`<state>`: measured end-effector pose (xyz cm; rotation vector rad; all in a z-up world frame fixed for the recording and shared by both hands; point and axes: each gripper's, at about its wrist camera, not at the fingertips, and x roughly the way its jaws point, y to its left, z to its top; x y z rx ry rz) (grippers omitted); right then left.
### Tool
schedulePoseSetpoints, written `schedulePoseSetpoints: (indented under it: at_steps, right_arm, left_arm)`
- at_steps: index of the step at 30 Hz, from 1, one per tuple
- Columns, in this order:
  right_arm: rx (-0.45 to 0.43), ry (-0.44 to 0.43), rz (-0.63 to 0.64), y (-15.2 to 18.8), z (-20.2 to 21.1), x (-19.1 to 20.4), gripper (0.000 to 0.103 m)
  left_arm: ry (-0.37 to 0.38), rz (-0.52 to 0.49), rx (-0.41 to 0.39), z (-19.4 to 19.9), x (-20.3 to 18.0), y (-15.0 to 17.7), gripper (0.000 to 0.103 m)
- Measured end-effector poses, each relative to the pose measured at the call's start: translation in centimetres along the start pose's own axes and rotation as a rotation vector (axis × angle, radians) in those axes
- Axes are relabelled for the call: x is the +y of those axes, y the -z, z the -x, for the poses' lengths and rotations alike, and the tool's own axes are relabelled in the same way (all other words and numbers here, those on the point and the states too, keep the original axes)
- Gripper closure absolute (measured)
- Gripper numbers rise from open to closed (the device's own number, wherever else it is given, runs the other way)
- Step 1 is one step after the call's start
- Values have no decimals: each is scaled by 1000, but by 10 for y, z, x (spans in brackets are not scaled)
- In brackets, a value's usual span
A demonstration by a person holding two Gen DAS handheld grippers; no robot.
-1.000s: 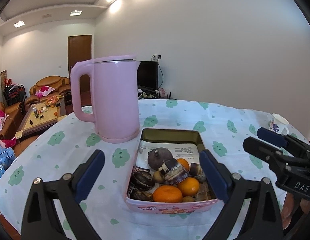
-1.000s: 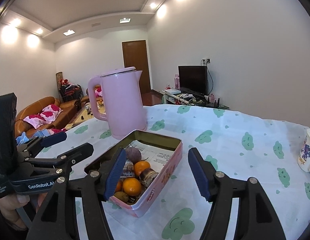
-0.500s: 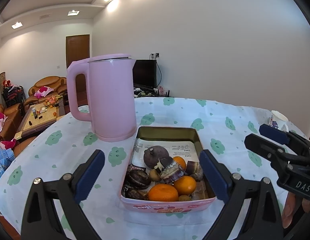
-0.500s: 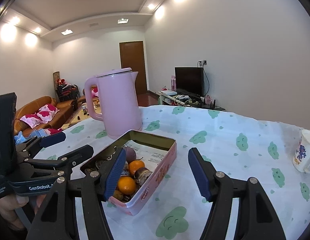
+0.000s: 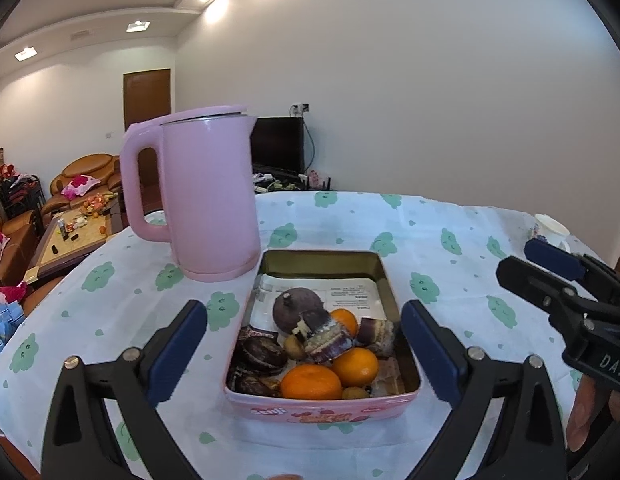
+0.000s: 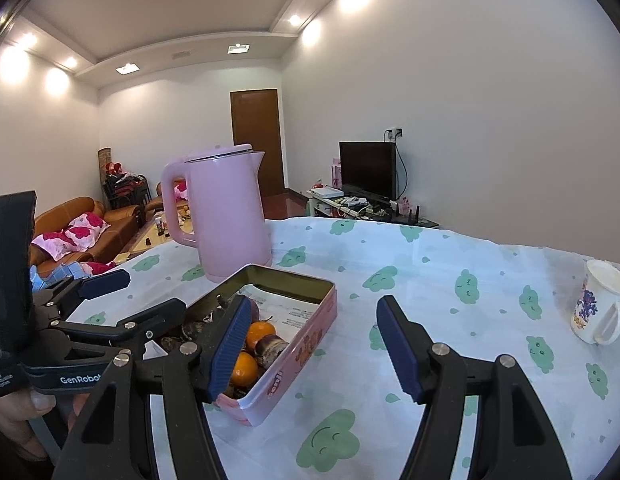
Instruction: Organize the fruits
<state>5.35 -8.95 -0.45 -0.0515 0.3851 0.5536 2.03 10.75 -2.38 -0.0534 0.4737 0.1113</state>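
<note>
A pink tin (image 5: pixel 321 406) sits on the tablecloth and holds three oranges (image 5: pixel 310 382), a dark purple round fruit (image 5: pixel 296 308), wrinkled dark fruits (image 5: pixel 262 354) and purple cut pieces (image 5: pixel 325 338). My left gripper (image 5: pixel 302 314) hovers just in front of the tin, open, and its blue pads (image 5: pixel 178 350) flank the tin without touching it. My right gripper (image 6: pixel 313 308) is open and empty to the right of the tin (image 6: pixel 294 356). In the left wrist view the right gripper (image 5: pixel 549 264) shows at the right edge. The left gripper (image 6: pixel 134 298) appears at the left of the right wrist view, held by a hand.
A tall pink kettle (image 5: pixel 210 200) stands just behind the tin's left corner. A white printed mug (image 6: pixel 597 304) stands at the far right of the table. The cloth (image 6: pixel 449 280) carries green cloud prints. Sofas and a low table lie beyond the table's left edge.
Both views have shifted only slightly. The mug now shows fully in the right wrist view. Both grippers' jaws stand as wide as before, and nothing was picked up.
</note>
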Motion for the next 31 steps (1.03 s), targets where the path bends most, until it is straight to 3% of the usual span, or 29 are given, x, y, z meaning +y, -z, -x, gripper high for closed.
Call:
schedulePoseSetpoints:
  at_steps: [31]
  right_arm:
    - [-23,72,-22,5,21,-30,36]
  left_arm:
    - [-28,-25,22,-6,-13,4,0]
